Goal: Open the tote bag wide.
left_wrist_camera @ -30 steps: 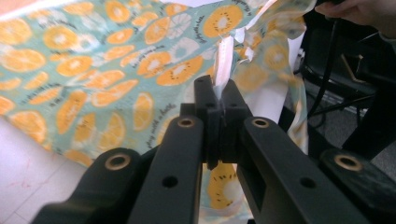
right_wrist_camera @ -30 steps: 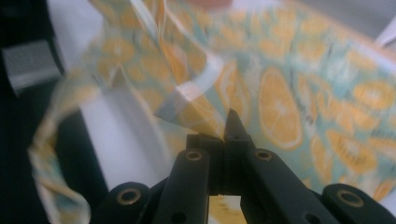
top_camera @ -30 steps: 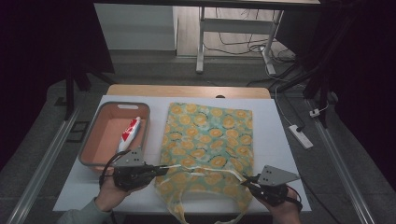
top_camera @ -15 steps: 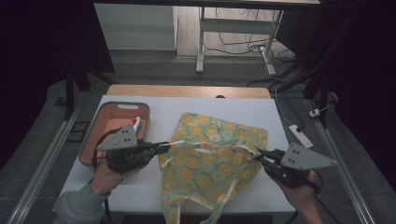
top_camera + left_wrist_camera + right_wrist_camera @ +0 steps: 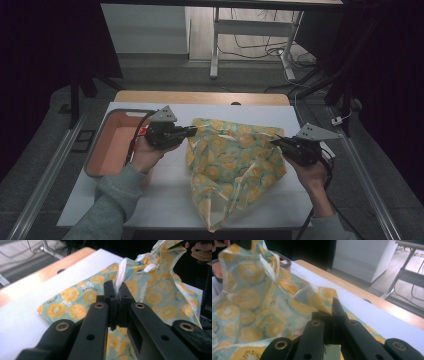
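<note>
Now that both hands have lifted and spread apart, the left gripper (image 5: 194, 131) and right gripper (image 5: 274, 143), fingers clamped on the fruit-print bag (image 5: 232, 165), hold its mouth open, hanging toward six o'clock above the tabletop (image 5: 165, 190)

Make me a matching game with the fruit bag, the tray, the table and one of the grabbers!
Things:
1. bag
2. tray
3. table
4. left gripper

Descriptions:
A. white and flat
B. orange inside, at the table's left end
C. shut on the bag's edge
D. pale green with yellow fruit slices, lifted between two grippers

Pairs: 1-D, 2-B, 3-A, 4-C
</note>
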The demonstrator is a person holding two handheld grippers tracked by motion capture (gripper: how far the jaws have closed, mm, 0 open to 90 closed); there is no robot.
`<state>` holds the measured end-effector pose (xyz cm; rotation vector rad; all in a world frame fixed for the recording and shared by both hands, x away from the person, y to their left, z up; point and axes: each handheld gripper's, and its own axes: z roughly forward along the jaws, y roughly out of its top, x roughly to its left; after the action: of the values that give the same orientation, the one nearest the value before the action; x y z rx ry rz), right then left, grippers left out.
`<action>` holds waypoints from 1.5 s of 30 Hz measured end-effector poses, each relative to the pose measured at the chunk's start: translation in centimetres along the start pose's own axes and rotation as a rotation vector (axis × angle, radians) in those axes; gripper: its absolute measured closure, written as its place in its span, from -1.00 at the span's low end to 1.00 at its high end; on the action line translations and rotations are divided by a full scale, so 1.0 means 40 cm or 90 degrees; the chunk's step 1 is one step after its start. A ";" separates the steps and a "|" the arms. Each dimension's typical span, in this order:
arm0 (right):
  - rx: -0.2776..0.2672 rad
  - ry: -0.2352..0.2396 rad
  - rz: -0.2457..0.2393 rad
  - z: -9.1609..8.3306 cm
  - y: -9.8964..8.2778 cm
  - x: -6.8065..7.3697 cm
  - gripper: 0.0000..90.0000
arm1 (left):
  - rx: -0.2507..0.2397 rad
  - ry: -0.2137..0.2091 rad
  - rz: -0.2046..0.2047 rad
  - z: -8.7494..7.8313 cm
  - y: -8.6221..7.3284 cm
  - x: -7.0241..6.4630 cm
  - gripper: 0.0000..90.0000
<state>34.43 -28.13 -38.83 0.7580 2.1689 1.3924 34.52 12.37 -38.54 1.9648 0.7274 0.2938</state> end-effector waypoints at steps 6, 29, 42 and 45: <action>0.044 -0.010 0.040 0.063 -0.047 -0.047 0.99 | 0.049 0.022 -0.028 0.090 -0.011 0.043 0.94; 0.210 -0.028 0.101 0.214 -0.199 -0.120 0.89 | 0.187 0.066 -0.085 0.316 -0.053 0.105 0.72; 0.137 0.005 0.067 0.117 -0.104 -0.003 -0.29 | 0.123 0.062 0.005 0.160 -0.030 -0.019 -0.46; 0.149 0.067 0.046 0.123 -0.100 0.057 -0.28 | 0.149 0.049 0.018 0.175 -0.053 -0.041 -0.46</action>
<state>35.01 -24.67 -44.58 0.8725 2.4397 1.2512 35.87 7.03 -43.65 2.1967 0.8140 0.3139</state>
